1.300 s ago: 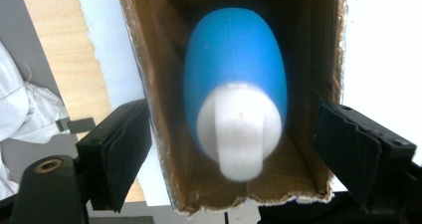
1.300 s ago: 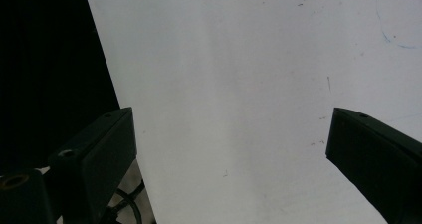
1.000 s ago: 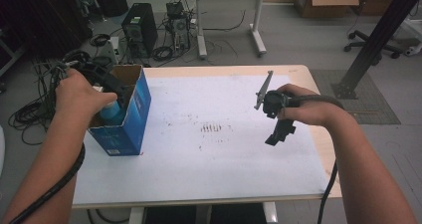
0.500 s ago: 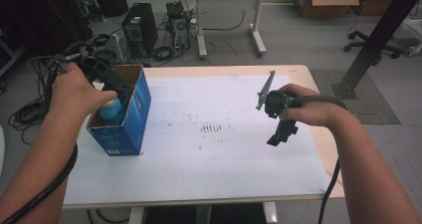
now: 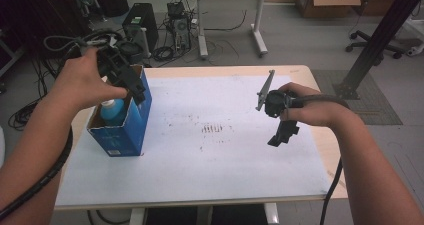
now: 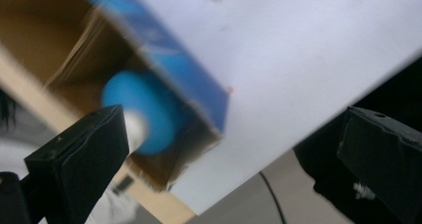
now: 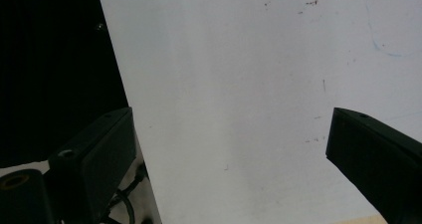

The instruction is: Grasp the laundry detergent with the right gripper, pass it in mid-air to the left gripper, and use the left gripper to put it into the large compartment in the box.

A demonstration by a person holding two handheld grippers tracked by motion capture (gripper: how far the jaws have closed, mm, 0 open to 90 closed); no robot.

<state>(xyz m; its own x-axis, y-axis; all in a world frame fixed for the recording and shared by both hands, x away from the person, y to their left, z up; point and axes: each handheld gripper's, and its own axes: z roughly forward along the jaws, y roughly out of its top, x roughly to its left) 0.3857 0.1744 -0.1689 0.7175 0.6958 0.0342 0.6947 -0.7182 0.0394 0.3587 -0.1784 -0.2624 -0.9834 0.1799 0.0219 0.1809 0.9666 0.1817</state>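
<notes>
L gripper (image 5: 136,87) sits upper left of the high view, just above the open top of the blue box (image 5: 131,130), jaws apart w/ nothing between them; they've just been opening. Blue bottle (image 5: 114,111) stands inside the box, below and a bit left of the gripper tips, not touching them. In the left gripper view the bottle (image 6: 144,112) shows between the jaws but farther off, blurred, its lower part hidden by the box wall (image 6: 184,79).

R gripper (image 5: 281,137) is right of centre, held over the white tabletop (image 5: 210,155), jaws apart, empty, well apart from the box.

Hard to read: box has pale print on its side, too small to make out. Bottle label can't be told. L forearm hides the box's left edge.
</notes>
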